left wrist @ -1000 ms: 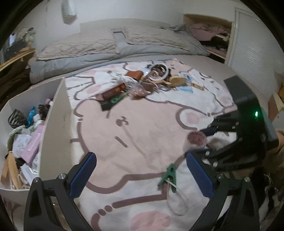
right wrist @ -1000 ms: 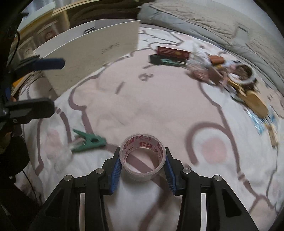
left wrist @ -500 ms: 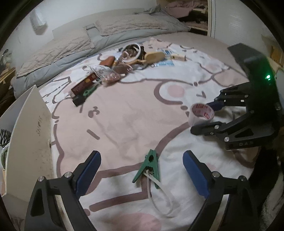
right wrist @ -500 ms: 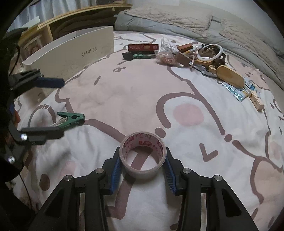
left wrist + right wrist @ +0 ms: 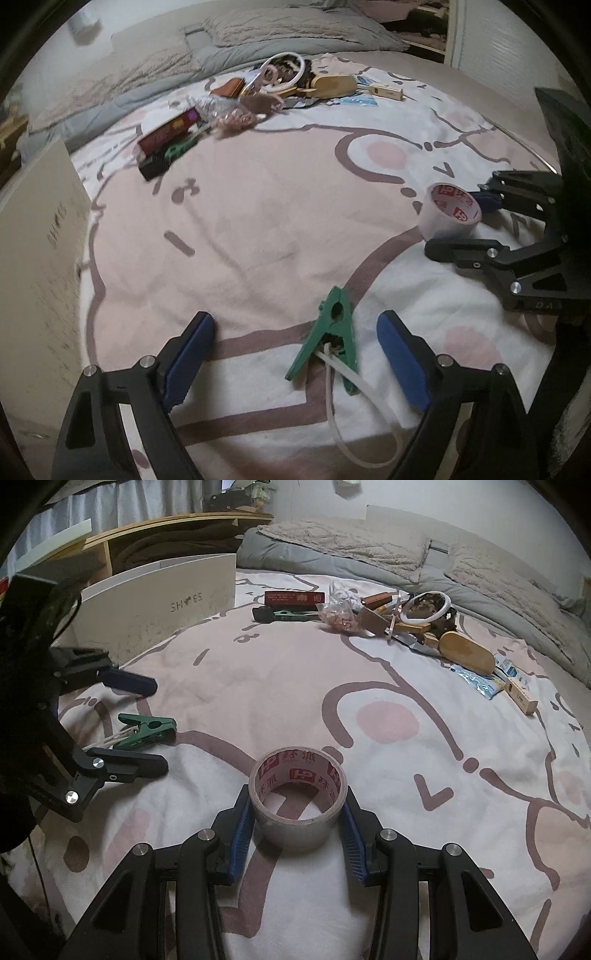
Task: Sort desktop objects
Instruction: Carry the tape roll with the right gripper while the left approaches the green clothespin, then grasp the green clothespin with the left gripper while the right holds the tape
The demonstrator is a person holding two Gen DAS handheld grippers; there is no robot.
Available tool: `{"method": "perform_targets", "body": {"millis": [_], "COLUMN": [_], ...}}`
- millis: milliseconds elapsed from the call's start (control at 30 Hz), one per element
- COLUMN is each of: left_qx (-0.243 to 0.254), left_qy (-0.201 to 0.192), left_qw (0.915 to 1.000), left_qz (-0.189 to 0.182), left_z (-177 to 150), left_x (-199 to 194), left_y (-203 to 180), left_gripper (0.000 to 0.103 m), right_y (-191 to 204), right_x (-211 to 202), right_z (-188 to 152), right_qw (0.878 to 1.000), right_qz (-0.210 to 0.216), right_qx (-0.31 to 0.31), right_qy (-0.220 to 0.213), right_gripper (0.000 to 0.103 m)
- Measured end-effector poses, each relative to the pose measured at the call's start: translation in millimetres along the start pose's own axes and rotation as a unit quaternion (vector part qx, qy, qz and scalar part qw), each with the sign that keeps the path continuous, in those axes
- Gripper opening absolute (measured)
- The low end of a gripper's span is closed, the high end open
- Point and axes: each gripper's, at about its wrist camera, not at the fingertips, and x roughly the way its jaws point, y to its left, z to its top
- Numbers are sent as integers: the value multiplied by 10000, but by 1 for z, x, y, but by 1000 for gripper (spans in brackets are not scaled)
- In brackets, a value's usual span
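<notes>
A green clothes peg [image 5: 332,332] with a white cord looped through it lies on the pink-and-white blanket. My left gripper [image 5: 293,317] hovers over it with a blue finger on each side. Its jaws are closing, and the pads stand clear of the peg. In the right wrist view the peg [image 5: 147,729] lies between the left gripper's [image 5: 153,725] two fingers. My right gripper [image 5: 297,797] is shut on a roll of clear tape [image 5: 297,794] with red print, held just above the blanket. The left wrist view shows that roll [image 5: 448,212] at the right.
A white shoe box [image 5: 155,602] stands at the left edge of the blanket. Far across lies a pile: a red box [image 5: 293,598], a second green peg [image 5: 290,615], a wooden brush [image 5: 467,651], a white ring [image 5: 424,609] and small packets. A grey duvet [image 5: 332,550] lies behind.
My left gripper has sunk toward the green peg, which now sits between its fingers, and its jaws have narrowed a little. The right gripper has shifted sideways, still holding the tape.
</notes>
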Motion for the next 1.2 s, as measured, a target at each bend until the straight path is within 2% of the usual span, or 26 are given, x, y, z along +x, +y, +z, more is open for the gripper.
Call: {"method": "perform_targets", "body": {"millis": [233,500,567,733,833,1033,1200], "left_qx": [-125,-154,-108,179,359,545,535], "left_qy": [-8,-174,-243,-377,-395,-374,-370], "left_qw": [9998,9996,9995,9989,9984,9976,9976], "left_qz": [-139,-173,-158,-195,-201,-227,-246], "left_z": [-3,-6,-7,-7,-9,-13,-14], "left_x": [5,1,-1,-10,-14,-20,-24], "left_y": [4,5,4,-4,-10,-15,-15], "left_gripper": [94,93,88,57,46,32,31], "right_y": [0,-12,-12,-12,-13,-14,-13], "right_x": [-1,-6,-6,-7,-7,-7,-9], "right_z": [-3,-10,-10,-11,-12,-12,-12], "right_qw": [9999,9974,9971,9970,9969,9967,9967], "right_qz": [-49,365,403,419,423,447,404], "right_qx": [14,482,498,489,482,490,478], "right_qy": [-121,-397,-399,-440,-449,-465,-522], "right_gripper": [44,45,45,45,45,45,45]}}
